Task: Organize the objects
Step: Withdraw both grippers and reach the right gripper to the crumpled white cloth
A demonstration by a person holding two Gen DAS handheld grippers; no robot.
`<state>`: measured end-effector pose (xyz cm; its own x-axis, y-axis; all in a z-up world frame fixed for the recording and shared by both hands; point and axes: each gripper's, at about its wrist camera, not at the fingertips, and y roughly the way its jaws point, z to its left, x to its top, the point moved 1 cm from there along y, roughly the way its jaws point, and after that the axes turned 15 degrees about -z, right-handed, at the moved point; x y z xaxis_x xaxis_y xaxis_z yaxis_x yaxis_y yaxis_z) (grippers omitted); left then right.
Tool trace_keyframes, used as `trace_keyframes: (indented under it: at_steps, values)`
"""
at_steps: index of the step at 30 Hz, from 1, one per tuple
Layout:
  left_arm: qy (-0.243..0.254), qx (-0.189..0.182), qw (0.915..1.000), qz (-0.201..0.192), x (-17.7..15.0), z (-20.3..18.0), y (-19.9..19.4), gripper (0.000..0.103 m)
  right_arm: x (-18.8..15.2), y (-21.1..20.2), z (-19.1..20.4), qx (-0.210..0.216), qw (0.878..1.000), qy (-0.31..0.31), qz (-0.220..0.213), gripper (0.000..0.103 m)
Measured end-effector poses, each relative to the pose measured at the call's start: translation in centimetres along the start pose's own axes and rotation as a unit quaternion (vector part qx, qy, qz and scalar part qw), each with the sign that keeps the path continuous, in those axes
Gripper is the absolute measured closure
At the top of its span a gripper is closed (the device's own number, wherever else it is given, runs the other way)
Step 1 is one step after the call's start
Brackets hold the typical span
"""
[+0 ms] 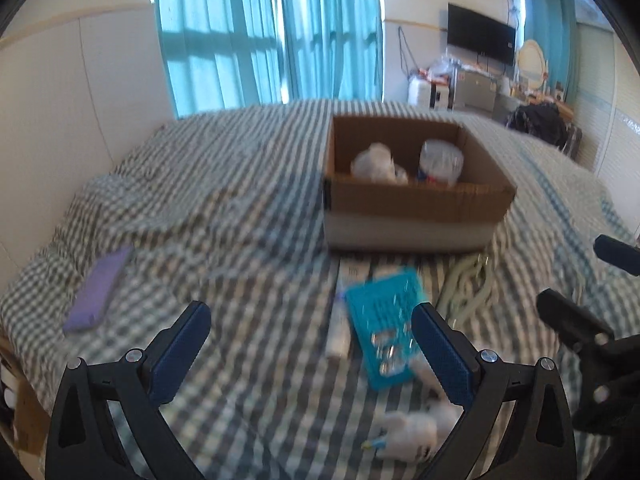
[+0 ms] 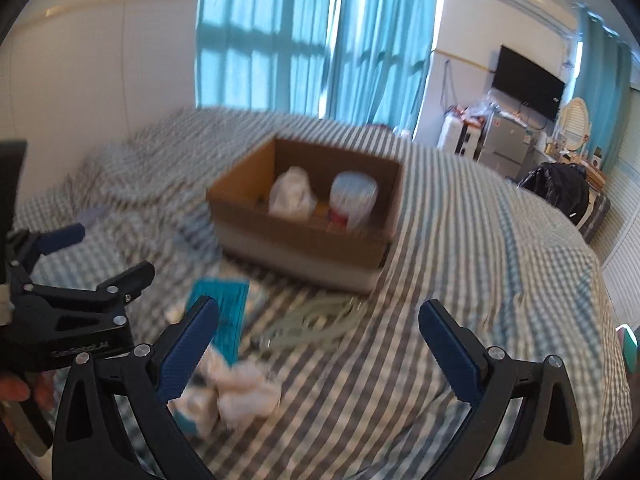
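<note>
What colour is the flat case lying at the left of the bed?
Purple case; left wrist view shows it best.

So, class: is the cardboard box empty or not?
Not empty. The cardboard box holds a white bag and a plastic jar.

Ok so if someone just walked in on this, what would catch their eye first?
Probably the open cardboard box in the middle of the striped bed, with a white bag and a clear jar inside. Next, the teal card lying nearer than the box, between the left tool's open jaws in the left wrist view.
</note>
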<state>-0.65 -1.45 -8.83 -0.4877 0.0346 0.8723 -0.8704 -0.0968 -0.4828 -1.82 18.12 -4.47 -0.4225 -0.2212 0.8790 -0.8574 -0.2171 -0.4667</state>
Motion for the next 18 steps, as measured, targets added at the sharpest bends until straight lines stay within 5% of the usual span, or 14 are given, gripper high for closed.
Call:
trace_keyframes:
  at_steps: [3,7,11,14,18]
  values:
    - [0.005,0.011,0.9998,0.013,-1.5,0.0,0.1,0.0,-2.2,1.2,0.6,0.021,0.999,0.014,0.036,0.005]
    - [-0.023,0.008,0.9994,0.024,-2.4,0.7,-0.1,0.0,-4.6,2.7,1.5,0.051,0.995,0.02,0.08,0.023]
    - [-0.019,0.016,0.9993,0.029,-2.8,0.8,-0.2,0.0,-6.6,4.1,2.2,0.075,0.99,0.027,0.117,0.056]
    - [-0.023,0.01,0.9992,0.032,-3.0,0.6,-0.4,0.0,-7.0,4.2,2.5,0.075,0.99,0.02,0.117,0.079]
    - [-0.018,-0.01,0.9992,0.033,-3.2,-0.5,-0.9,0.0,-6.2,3.6,1.3,0.047,0.994,0.024,0.093,0.086]
